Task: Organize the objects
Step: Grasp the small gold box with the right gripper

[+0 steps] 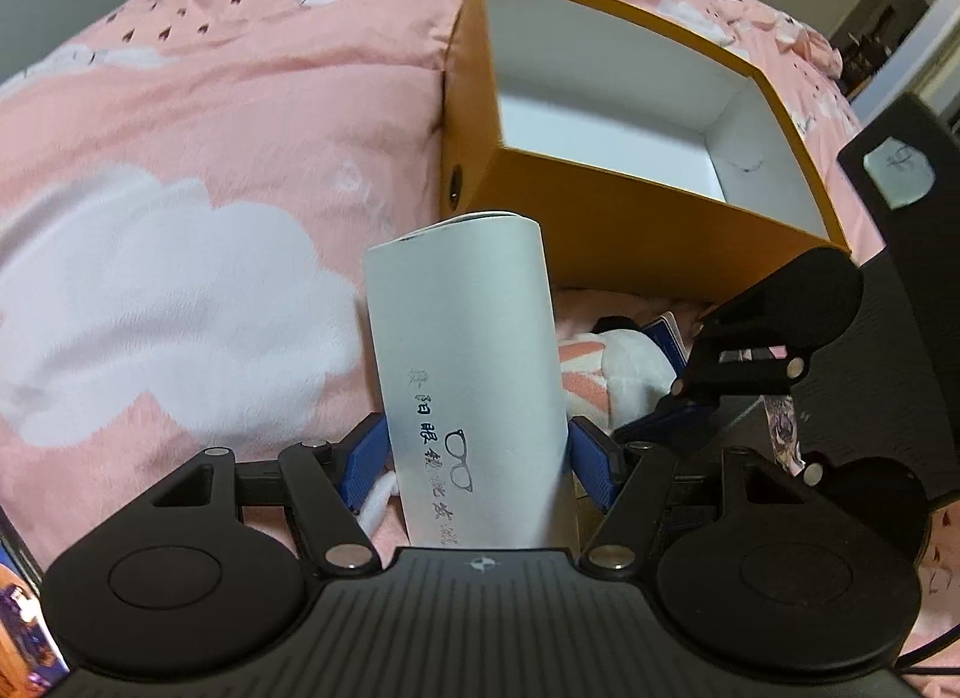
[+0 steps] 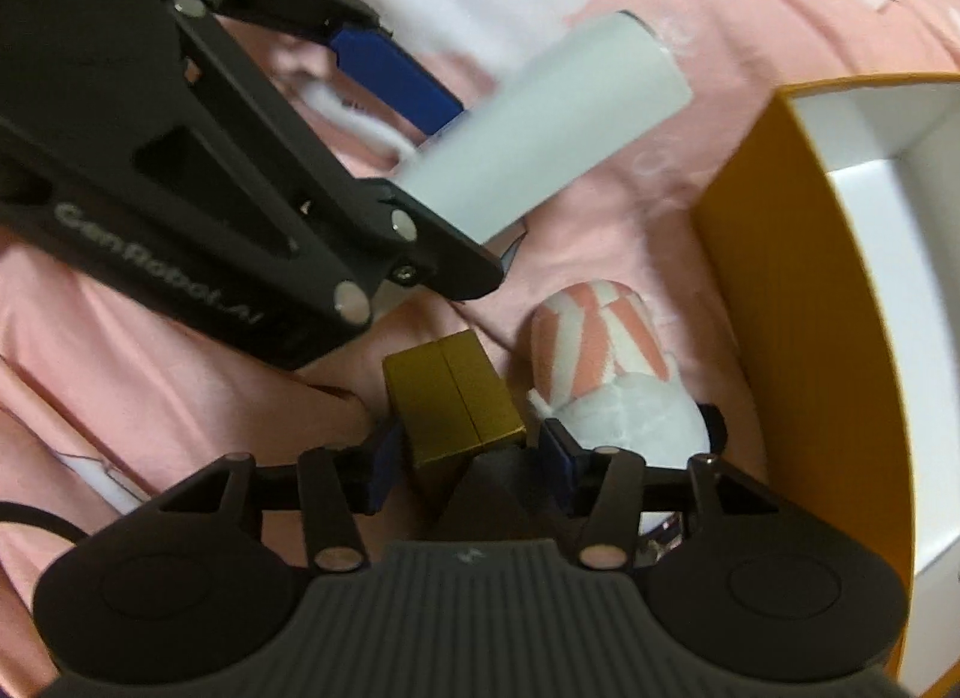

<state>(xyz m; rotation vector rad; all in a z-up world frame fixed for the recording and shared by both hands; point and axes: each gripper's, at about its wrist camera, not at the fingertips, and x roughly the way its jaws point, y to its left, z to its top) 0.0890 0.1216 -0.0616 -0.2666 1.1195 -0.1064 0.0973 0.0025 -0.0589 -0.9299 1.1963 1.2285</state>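
Left wrist view shows the white glasses case (image 1: pixel 468 374) clamped between the blue pads (image 1: pixel 591 467) of the left gripper (image 1: pixel 474 467), held low on its body with its far end raised above the pink bedspread (image 1: pixel 180 116) and just short of the orange box (image 1: pixel 654 212). The box stands open and looks empty, its near wall right behind the case's tip. To do this step well, I would judge that the case should be lifted clear over that near wall before it is carried forward, then lowered flat along the white floor and released only once it rests. In the right wrist view, the right gripper (image 2: pixel 474 452) is closed on a small gold box (image 2: pixel 453 398), with a pink-and-white plush toy (image 2: pixel 612 386) just beside it, near the orange box's side. The left gripper passes above, so the two should keep apart and go in one at a time.
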